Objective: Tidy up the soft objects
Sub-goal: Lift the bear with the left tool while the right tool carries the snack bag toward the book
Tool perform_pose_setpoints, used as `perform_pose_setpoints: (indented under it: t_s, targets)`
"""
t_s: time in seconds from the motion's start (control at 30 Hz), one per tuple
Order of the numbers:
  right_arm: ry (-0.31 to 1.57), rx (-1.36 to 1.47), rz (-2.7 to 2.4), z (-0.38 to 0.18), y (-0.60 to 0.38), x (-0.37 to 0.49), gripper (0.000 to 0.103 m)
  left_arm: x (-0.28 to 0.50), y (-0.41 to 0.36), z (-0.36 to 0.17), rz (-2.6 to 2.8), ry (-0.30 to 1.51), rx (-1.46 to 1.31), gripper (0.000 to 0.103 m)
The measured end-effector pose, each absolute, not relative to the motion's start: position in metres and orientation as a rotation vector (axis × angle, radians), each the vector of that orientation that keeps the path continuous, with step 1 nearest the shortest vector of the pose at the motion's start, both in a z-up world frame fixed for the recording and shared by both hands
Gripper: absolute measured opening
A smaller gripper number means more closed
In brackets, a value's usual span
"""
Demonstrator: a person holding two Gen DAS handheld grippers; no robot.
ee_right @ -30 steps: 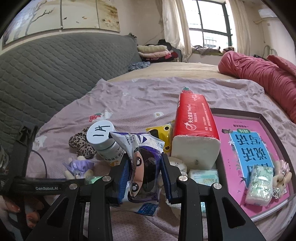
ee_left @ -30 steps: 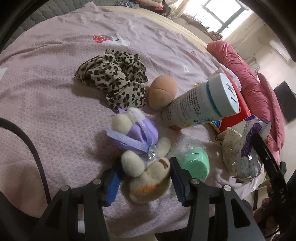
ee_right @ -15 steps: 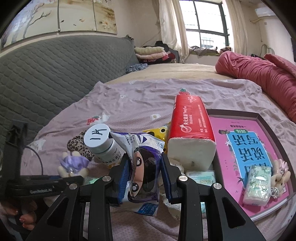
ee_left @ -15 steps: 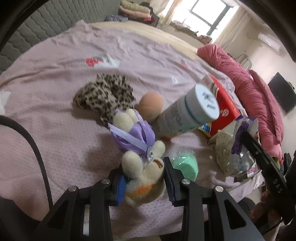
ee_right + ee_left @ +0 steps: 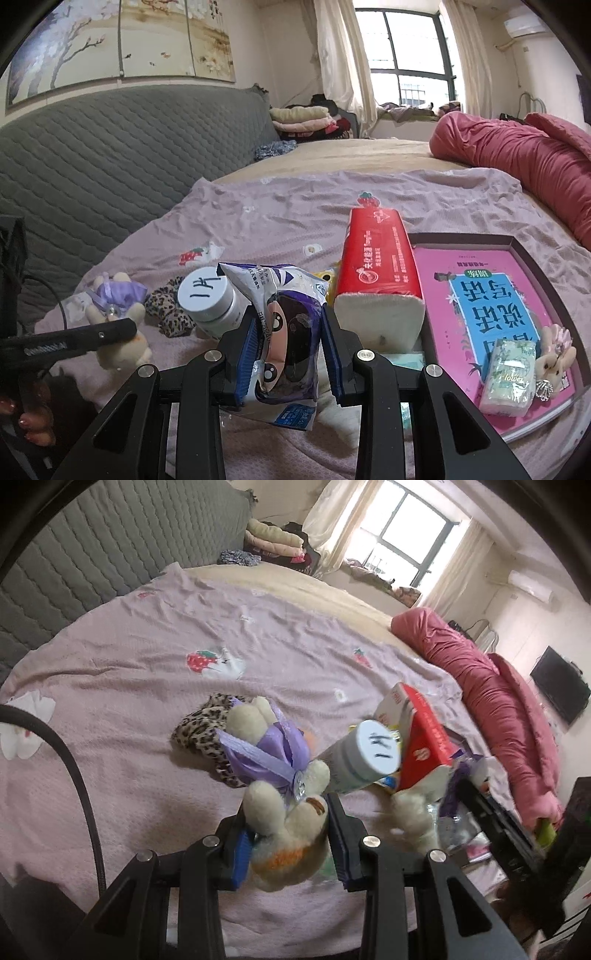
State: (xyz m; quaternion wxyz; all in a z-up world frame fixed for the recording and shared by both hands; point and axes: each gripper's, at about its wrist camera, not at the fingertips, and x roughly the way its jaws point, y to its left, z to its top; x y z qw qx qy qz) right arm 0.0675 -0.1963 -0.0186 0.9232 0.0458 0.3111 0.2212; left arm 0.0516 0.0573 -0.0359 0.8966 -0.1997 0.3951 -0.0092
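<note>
Item: cream plush bunny in lilac satin dress (image 5: pixel 280 786), clamped by left gripper (image 5: pixel 290 843) above pink bedspread (image 5: pixel 129 686); right gripper (image 5: pixel 288 363) clenching crinkly printed snack packet (image 5: pixel 284 332); risk: dangling bunny clips leaning white-capped bottle (image 5: pixel 364 757).

A cream plush bunny with an orange patch on its head and a shiny lilac ribbon dress (image 5: pixel 275 771) sits between the blue pads of the black left tool (image 5: pixel 291 840). Behind it lies a tan-and-black leopard-print fabric scrunchie (image 5: pixel 201 727). The white plastic bottle with a pale grey lid bearing black handwritten marks (image 5: pixel 208 299) stands beside a red plastic-wrapped tissue pack with white lettering (image 5: pixel 376 273). The black right tool (image 5: pixel 288 356), also blue-padded, holds a white and purple crinkly plastic packet printed with a pink cartoon face (image 5: pixel 286 325). A pink book with a blue panel of white characters (image 5: pixel 491 299) rests in a dark brown tray. The mauve bedspread (image 5: pixel 110 672) carries red strawberry motifs.
</note>
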Motion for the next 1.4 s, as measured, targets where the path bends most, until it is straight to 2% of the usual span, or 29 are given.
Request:
perform_pose_setpoints:
  t_s: [0.37,1.4]
  targets:
    - [0.581,0.132,0.425,-0.004,-0.219,0.063,0.033,0.044,0.006,-0.001,-0.091,0.766,-0.287,0.036]
    - [0.476,0.292,0.138,0.010,-0.329,0.054,0.033,0.051,-0.126,0.036,-0.302,0.746,-0.156,0.036]
